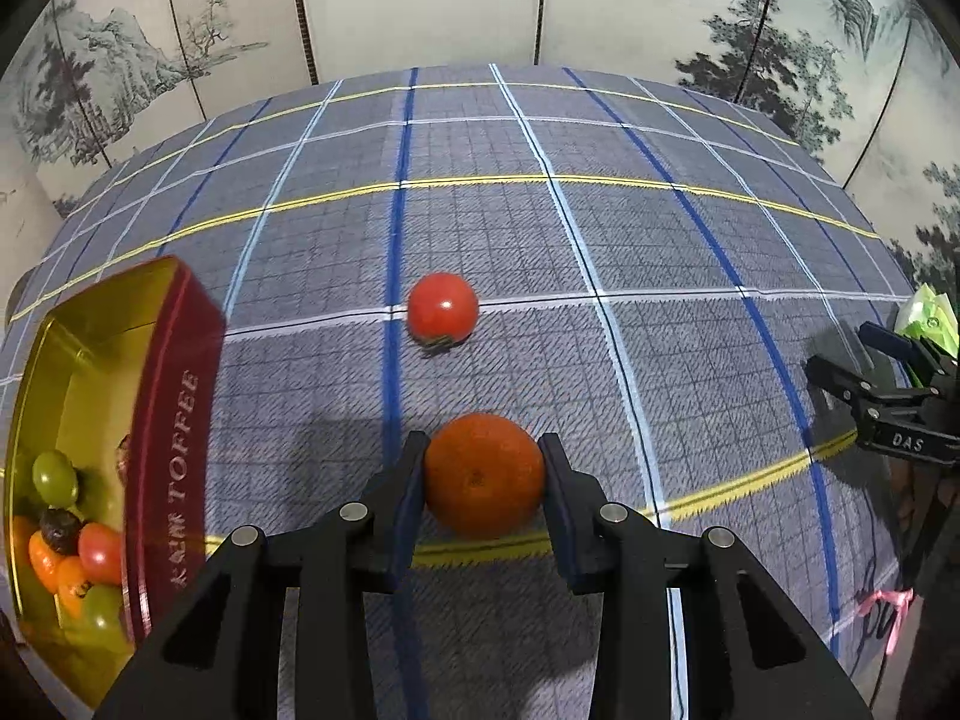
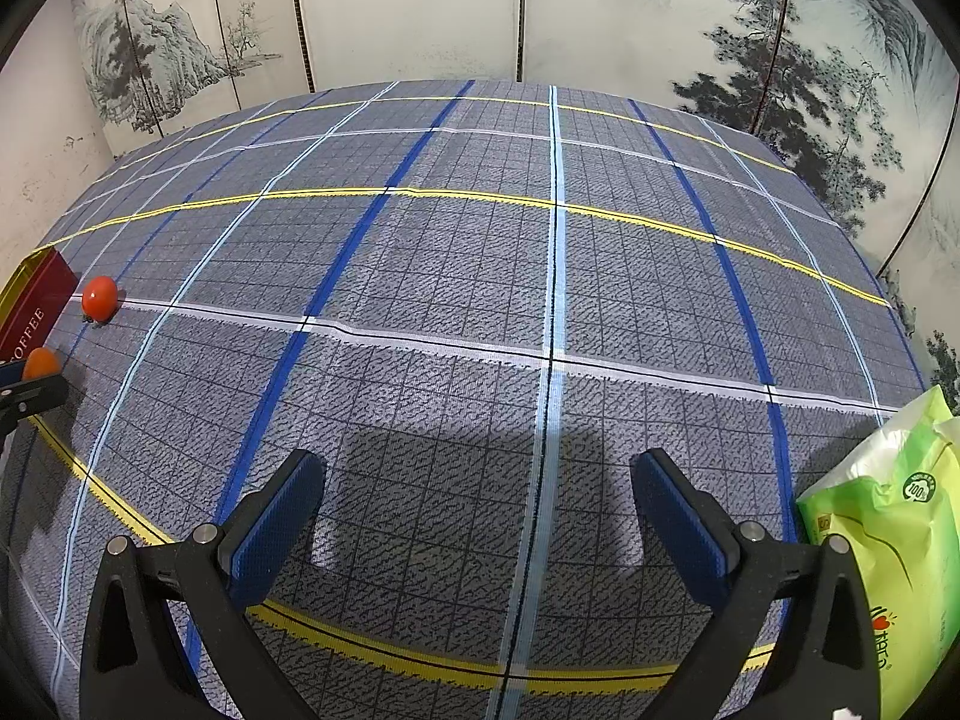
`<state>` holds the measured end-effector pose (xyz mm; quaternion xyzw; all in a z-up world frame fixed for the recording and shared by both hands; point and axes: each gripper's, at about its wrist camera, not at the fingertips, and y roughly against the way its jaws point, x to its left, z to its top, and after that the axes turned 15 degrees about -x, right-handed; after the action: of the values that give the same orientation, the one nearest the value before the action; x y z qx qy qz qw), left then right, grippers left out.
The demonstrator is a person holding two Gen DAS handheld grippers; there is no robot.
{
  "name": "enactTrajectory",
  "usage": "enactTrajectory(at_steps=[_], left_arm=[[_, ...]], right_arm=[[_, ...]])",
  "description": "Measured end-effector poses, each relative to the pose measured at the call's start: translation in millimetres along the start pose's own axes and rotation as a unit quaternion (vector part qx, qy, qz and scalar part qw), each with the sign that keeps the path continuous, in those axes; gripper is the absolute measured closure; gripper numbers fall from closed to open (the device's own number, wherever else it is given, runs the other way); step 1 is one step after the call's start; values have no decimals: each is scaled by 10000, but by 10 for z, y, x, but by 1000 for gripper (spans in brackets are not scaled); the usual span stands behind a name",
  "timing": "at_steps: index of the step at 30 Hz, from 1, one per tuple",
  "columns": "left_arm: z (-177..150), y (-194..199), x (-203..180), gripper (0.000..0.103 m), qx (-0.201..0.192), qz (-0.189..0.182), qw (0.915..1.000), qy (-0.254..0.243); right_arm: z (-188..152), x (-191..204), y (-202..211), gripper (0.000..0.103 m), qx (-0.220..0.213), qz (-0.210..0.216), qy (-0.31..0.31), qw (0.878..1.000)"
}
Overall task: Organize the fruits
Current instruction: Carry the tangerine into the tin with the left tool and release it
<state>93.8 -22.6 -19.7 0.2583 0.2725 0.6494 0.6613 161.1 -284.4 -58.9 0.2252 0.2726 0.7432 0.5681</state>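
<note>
My left gripper [image 1: 483, 468] is shut on an orange [image 1: 485, 474], with both pads touching its sides, at or just above the checked tablecloth. A red tomato [image 1: 443, 307] lies on the cloth a little beyond it. A red and gold toffee tin [image 1: 171, 396] stands open at the left and holds several small fruits [image 1: 72, 534]. My right gripper [image 2: 480, 516] is open and empty above the cloth; it also shows at the right edge of the left wrist view [image 1: 852, 372]. In the right wrist view the tomato [image 2: 99, 295], the orange [image 2: 41, 363] and the tin [image 2: 33, 312] sit far left.
A green and white packet [image 2: 888, 528] lies at the table's right edge beside my right gripper. A painted folding screen [image 1: 420, 6] stands behind the table. A pink ribbon [image 1: 888, 606] hangs at the right edge of the cloth.
</note>
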Motion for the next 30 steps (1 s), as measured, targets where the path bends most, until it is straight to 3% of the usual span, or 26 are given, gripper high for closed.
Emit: enactTrajectory(at_steps=[13, 30], left_arm=[[169, 373, 232, 66, -259, 71, 9995, 158], [259, 692, 1107, 66, -493, 830, 9931, 664]], right_arm=[[0, 7, -3, 0, 0, -3, -4, 10000], [2, 4, -2, 0, 0, 0, -5, 10000]])
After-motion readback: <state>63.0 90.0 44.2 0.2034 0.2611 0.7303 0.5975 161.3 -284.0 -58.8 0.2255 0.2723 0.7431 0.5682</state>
